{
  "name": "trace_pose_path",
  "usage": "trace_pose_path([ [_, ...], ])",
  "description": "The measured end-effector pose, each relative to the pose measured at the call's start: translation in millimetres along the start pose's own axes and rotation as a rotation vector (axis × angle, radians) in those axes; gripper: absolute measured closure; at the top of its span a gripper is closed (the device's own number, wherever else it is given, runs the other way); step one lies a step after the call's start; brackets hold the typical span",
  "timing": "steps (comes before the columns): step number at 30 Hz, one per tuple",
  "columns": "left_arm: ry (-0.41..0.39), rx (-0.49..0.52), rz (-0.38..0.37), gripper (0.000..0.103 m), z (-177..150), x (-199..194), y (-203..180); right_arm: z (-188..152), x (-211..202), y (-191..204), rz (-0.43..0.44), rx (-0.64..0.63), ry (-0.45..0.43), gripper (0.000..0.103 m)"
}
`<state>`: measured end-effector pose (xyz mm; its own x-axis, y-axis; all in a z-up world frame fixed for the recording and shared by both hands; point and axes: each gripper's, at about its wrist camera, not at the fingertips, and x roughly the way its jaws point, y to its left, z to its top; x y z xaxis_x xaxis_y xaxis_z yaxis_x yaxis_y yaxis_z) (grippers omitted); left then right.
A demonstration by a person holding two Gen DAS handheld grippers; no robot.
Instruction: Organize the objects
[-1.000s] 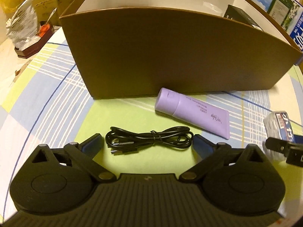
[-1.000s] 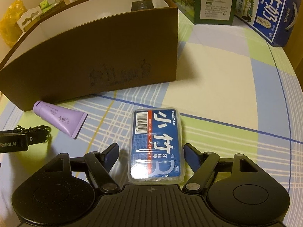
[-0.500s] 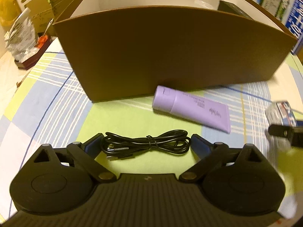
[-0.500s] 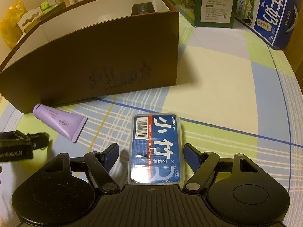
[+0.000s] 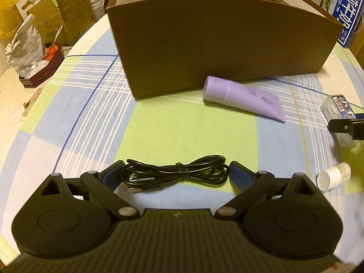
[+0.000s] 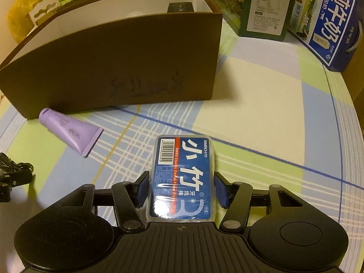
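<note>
Left wrist view: left hand-held gripper spread wide w/ the coiled black cable lying between its fingers on the table; purple tube lies beyond, just in front of the brown box, small white bottle at near right. Right wrist view: right hand-held gripper clamped on the blue floss-pick box, purple tube & brown box at far left.

L wrist: low, near table, faces box | R wrist: same | shared: box, tube
</note>
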<state>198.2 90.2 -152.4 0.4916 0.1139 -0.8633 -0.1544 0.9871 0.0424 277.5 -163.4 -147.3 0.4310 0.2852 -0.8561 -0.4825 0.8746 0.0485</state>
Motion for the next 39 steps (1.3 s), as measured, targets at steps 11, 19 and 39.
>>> trace_pose_path([
  [11, 0.007, 0.029, -0.002, 0.008, -14, -18, 5, -10, -15, 3, 0.026, -0.004, 0.021, 0.048],
  [19, -0.039, 0.042, -0.027, 0.008, -6, -50, 9, -4, -42, 8, 0.105, 0.014, -0.019, 0.048],
  [39, -0.243, 0.135, -0.090, 0.008, 86, -101, 9, 73, -81, 42, 0.252, -0.043, -0.173, 0.048],
])
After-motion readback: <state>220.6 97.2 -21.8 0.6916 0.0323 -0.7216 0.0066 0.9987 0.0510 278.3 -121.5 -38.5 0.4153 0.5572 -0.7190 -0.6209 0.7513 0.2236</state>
